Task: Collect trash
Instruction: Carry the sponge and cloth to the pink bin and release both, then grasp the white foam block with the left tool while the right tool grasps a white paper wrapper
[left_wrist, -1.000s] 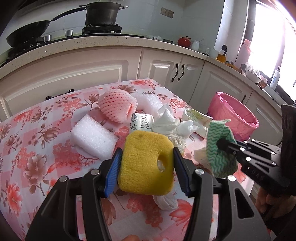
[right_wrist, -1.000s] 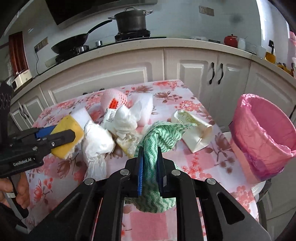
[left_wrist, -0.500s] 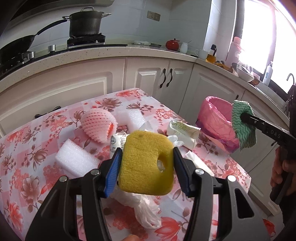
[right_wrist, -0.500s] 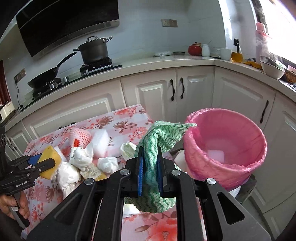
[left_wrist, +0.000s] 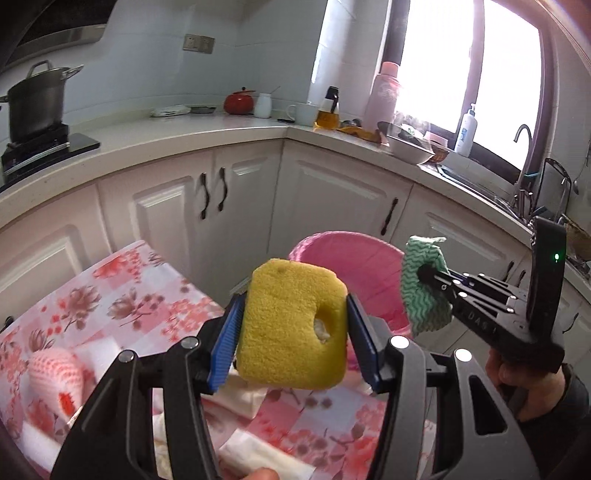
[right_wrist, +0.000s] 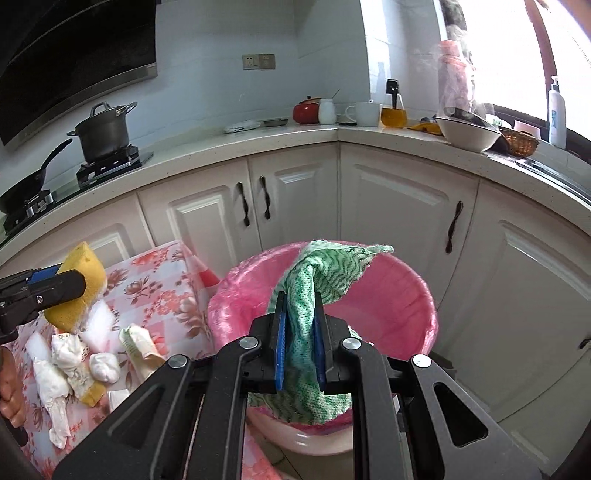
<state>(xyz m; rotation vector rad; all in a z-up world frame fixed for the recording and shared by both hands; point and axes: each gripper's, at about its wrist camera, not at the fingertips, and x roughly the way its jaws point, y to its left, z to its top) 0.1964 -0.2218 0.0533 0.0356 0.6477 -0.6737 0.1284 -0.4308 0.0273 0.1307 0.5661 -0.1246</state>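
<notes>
My left gripper is shut on a yellow sponge and holds it in the air above the table's right end, short of the bin. My right gripper is shut on a green and white wavy cloth and holds it over the near rim of the pink-lined bin. The bin stands on the floor beside the table. The right gripper with the cloth shows at the right of the left wrist view. The sponge shows at the left of the right wrist view.
The table with a pink floral cloth holds more trash: crumpled white tissues, a white foam block, a folded paper wrapper and a pink foam fruit net. White kitchen cabinets stand close behind the bin.
Both grippers have lifted and swung right toward the bin. The right gripper's cloth now hangs over the bin. The left gripper's sponge has risen off the table area.
</notes>
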